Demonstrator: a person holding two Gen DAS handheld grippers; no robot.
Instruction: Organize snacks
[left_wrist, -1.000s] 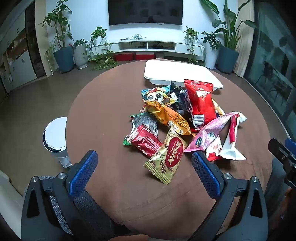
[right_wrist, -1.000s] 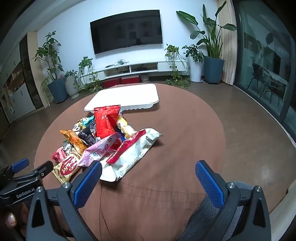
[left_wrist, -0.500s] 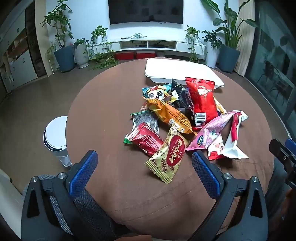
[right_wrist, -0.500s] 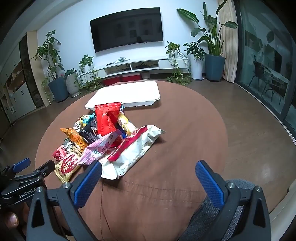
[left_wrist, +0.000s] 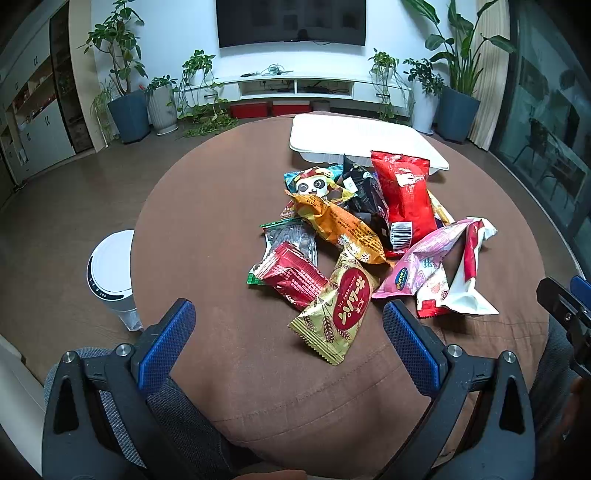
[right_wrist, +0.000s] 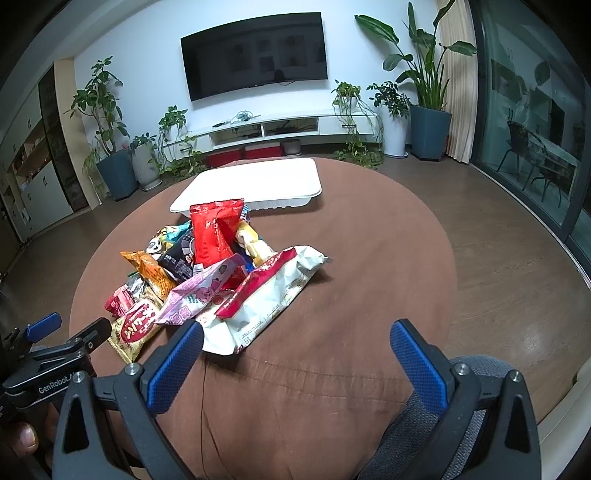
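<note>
Brown cloth covers round bench (left_wrist: 207, 221). Snack pile (left_wrist: 354, 236) sits mid-bench, just short of white tray (left_wrist: 332, 133) at far edge. My left tool (left_wrist: 288, 328) spread wide, empty, low over near edge; gold wafer packet (left_wrist: 338, 310) lies between its blue pads, untouched. My right tool (right_wrist: 295, 347) also wide, empty; left pad near white-and-red bag (right_wrist: 266, 299), contact unclear. Red bag (right_wrist: 216, 230) tops pile.

table (left_wrist: 207, 206): brown cloth
tray (left_wrist: 354, 134): plain white
tall packet (left_wrist: 404, 199): red
long packet (left_wrist: 340, 229): orange
wheat packet (left_wrist: 338, 314): gold, red oval
panda packet (left_wrist: 314, 184): teal, panda face
pads (right_wrist: 177, 367): blue, dotted texture
bin (left_wrist: 110, 266): white
</note>
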